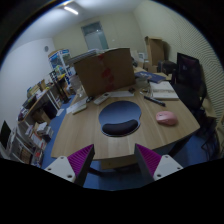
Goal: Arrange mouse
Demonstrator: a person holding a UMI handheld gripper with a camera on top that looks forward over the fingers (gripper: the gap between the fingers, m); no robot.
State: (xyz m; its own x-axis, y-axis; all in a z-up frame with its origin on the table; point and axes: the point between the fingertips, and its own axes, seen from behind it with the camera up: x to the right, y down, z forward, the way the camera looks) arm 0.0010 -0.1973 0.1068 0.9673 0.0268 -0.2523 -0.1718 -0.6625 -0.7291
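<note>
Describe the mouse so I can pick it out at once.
On the round wooden table, look right of the dark mouse pad. The mouse is the small pink rounded thing near the table's right edge, beyond the open gripper.

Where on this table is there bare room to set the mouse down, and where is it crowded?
Bare wood lies between the mouse pad and the pink mouse, and along the table edge left of the pad, just ahead of the open gripper. The far side is crowded: cardboard box, keyboard, notebook.
</note>
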